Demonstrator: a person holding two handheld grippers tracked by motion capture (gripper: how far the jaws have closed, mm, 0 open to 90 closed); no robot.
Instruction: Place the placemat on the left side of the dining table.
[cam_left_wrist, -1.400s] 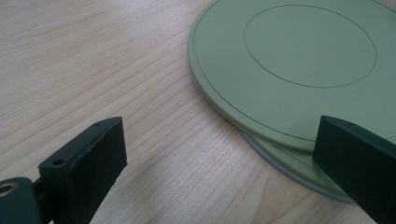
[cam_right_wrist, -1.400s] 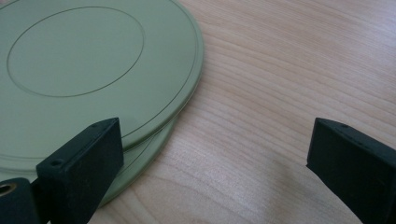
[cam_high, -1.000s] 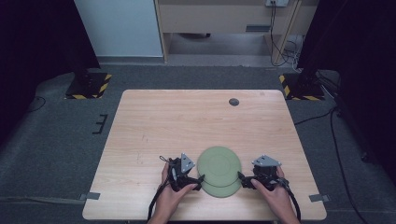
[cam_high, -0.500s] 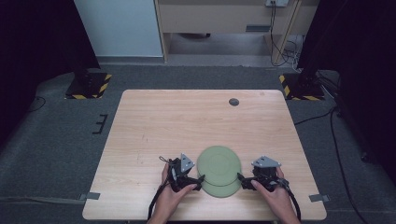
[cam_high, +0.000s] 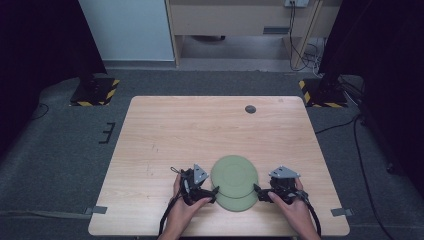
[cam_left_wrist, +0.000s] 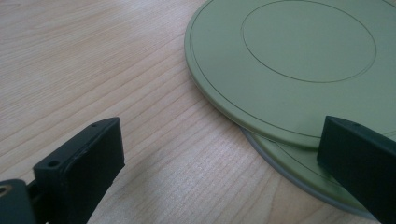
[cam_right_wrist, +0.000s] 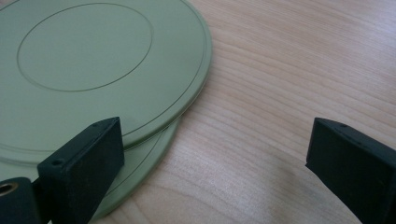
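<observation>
Two flat green round plates lie stacked and offset near the table's front edge. The upper plate (cam_high: 234, 175) (cam_left_wrist: 299, 51) (cam_right_wrist: 88, 56) covers most of the lower plate (cam_high: 239, 204) (cam_left_wrist: 303, 170) (cam_right_wrist: 147, 156), whose near rim peeks out. My left gripper (cam_high: 212, 193) (cam_left_wrist: 224, 149) stands open at the stack's left edge, with its right jaw over the plates' rims. My right gripper (cam_high: 260, 193) (cam_right_wrist: 215, 144) stands open at the stack's right edge, its left jaw over the rims. Neither holds anything.
The wooden table (cam_high: 165, 140) has a small dark round spot (cam_high: 250, 109) at the back. Hands hold both grippers at the front edge. Black-and-yellow bases (cam_high: 95, 92) (cam_high: 320, 94) and cables lie on the grey floor around it.
</observation>
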